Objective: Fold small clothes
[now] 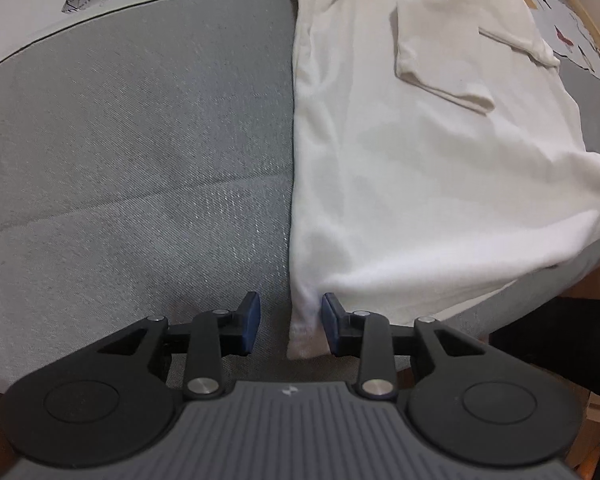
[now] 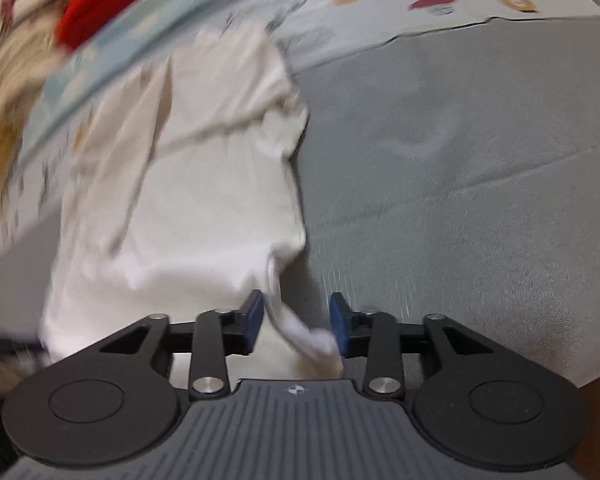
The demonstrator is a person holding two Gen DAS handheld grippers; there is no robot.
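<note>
While both jaws stand open: white shirt near hem corners sit between left gripper and right gripper; nothing clamped. Close on both corners evenly, then lift together.

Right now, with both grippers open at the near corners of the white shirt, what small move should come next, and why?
Probably close both grippers. The left gripper has the white shirt corner between its open fingers, and the right gripper likewise straddles the other corner. The shirt lies on the grey mattress, its sleeve folded in.
</note>
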